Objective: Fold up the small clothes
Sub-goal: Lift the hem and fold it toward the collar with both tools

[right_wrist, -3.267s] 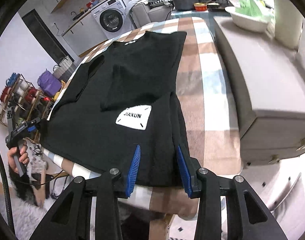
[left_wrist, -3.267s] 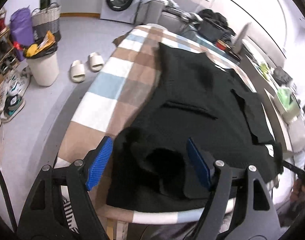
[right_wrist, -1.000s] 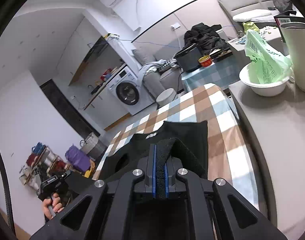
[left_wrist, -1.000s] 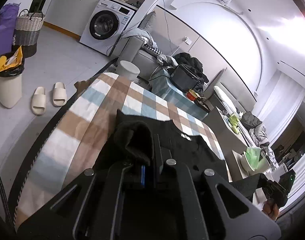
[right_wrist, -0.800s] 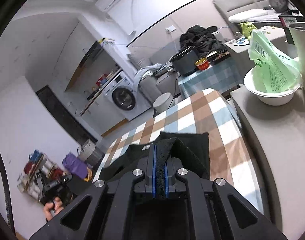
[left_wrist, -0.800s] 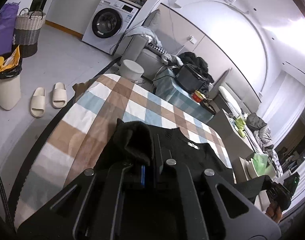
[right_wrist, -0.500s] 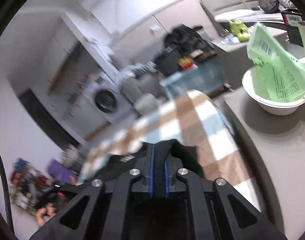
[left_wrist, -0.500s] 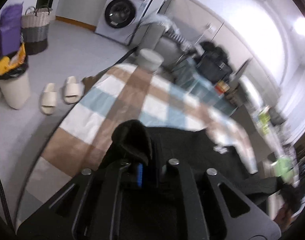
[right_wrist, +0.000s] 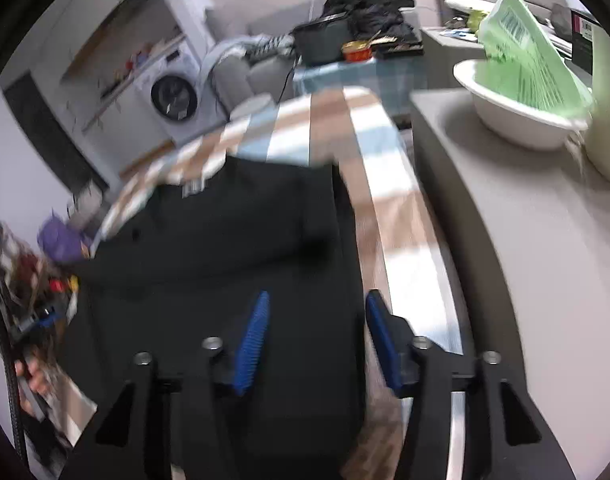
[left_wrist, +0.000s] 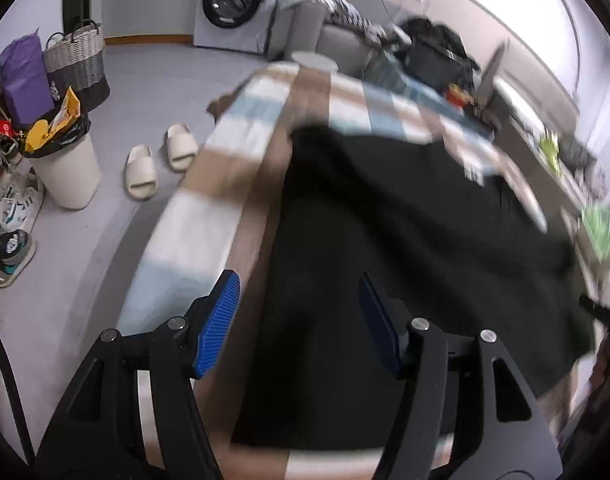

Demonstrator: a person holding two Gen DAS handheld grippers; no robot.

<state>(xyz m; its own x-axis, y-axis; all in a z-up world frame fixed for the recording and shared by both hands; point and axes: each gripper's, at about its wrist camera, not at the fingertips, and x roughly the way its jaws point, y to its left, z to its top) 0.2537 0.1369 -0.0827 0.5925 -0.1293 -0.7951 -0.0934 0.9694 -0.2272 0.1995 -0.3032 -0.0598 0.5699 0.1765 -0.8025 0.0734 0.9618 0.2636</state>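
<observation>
- Black garment: soft matte cloth, lying spread on the checked tablecloth.
- Left gripper: ribbed blue pads just parted, garment below, nothing gripped.
- Right gripper: jaws likewise just opened, empty, over the garment's edge.

My left gripper and right gripper both tip downward, and their jaws have just been opening wide, gripping nothing.
</observation>
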